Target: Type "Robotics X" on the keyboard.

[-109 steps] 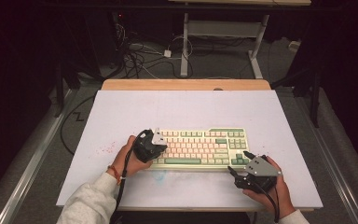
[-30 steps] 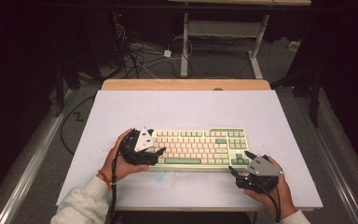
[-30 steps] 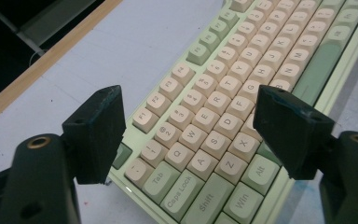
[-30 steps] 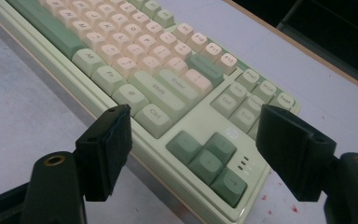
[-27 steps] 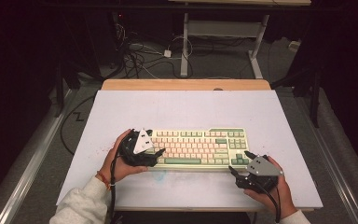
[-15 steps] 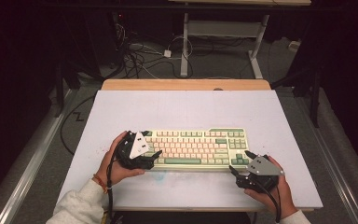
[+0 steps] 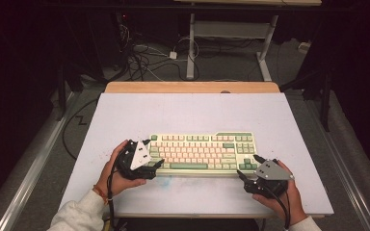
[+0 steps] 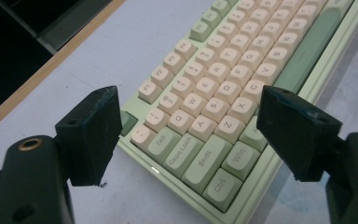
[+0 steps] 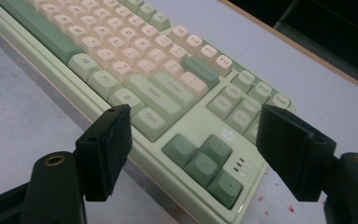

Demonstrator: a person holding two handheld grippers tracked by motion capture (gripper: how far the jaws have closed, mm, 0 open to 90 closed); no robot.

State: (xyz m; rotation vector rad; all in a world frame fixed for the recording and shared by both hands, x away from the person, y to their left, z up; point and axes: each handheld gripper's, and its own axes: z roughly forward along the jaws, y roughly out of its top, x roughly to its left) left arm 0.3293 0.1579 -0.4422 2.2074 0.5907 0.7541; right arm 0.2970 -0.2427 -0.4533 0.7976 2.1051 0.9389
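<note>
A lab: loose floor cables (image 7: 147,60) and bench legs (image 7: 191,41) in darkness.

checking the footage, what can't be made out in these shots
- Keyboard key legends: too small in the high view.
- Its left corner: behind the left tool there.
- Its right end: cut off at the top edge in the left gripper view.
- Arrow key markings: too faint in the right gripper view.
</note>
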